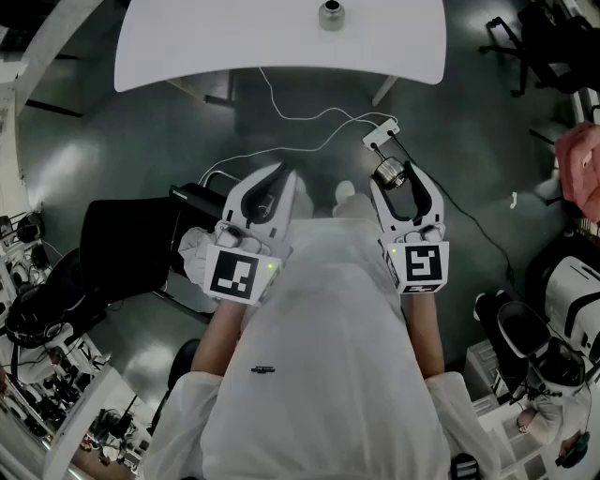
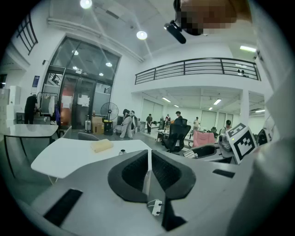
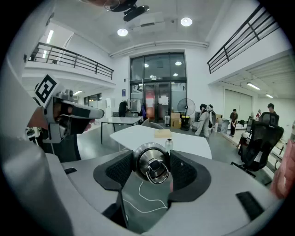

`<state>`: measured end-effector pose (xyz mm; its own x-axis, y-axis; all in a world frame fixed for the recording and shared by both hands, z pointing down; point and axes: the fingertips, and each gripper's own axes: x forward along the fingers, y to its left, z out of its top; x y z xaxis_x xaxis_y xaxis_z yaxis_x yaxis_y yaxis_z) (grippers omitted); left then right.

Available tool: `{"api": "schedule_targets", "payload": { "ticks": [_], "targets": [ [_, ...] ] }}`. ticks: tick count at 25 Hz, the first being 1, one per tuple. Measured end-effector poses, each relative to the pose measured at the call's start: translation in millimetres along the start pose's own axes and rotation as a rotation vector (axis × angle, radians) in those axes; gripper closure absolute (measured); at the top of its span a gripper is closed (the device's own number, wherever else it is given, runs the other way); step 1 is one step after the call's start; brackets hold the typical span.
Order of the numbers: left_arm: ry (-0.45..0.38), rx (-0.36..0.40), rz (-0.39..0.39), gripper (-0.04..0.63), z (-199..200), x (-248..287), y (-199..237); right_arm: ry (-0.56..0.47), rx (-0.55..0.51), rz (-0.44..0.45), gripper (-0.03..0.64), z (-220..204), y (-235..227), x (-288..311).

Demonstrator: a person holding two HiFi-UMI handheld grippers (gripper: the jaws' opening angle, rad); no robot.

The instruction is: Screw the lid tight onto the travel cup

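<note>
My right gripper (image 1: 395,174) is shut on a round steel lid (image 1: 387,172) with a ring handle. In the right gripper view the lid (image 3: 150,166) sits between the black pads (image 3: 186,174) of the right gripper (image 3: 153,171), its ring facing the camera. The travel cup (image 1: 330,14) stands far ahead on the white table (image 1: 234,47), and shows small in the left gripper view (image 2: 122,151) and in the right gripper view (image 3: 169,144). My left gripper (image 1: 280,175) is shut with nothing in it, its jaws touching (image 2: 148,161). Both grippers are held close in front of the person's body.
A pale yellow block (image 2: 102,145) lies on the table near the cup. A white cable (image 1: 309,117) trails over the dark floor between me and the table. A black chair (image 1: 122,248) stands at my left, and more chairs and gear at the right (image 1: 562,309).
</note>
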<state>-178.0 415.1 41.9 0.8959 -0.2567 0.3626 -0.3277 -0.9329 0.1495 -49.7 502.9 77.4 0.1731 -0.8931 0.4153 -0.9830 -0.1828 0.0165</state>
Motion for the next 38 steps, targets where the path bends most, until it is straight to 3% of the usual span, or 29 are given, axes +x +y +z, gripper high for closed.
{"api": "schedule_targets", "payload": {
  "ticks": [4,12,16,20,29,38],
  "targets": [
    [-0.074,0.005,0.037,0.586,30,13,-3,-0.046,0.002,0.068,0.373,4,-12,11],
    [-0.052,-0.053,0.126,0.586,13,49,-98,-0.065,-0.1,0.16,0.373,-11,-87,-41],
    [-0.05,-0.053,0.169,0.586,7,59,-134,-0.095,-0.083,0.193,0.373,-25,-117,-58],
    [-0.068,-0.036,0.21,0.586,9,57,-143,-0.128,-0.056,0.215,0.373,-21,-125,-63],
    [-0.076,-0.059,0.276,0.586,16,65,-114,-0.167,-0.02,0.252,0.373,5,-125,-35],
    [-0.104,-0.123,0.264,0.586,46,123,6,-0.174,-0.082,0.256,0.373,69,-117,84]
  ]
}}
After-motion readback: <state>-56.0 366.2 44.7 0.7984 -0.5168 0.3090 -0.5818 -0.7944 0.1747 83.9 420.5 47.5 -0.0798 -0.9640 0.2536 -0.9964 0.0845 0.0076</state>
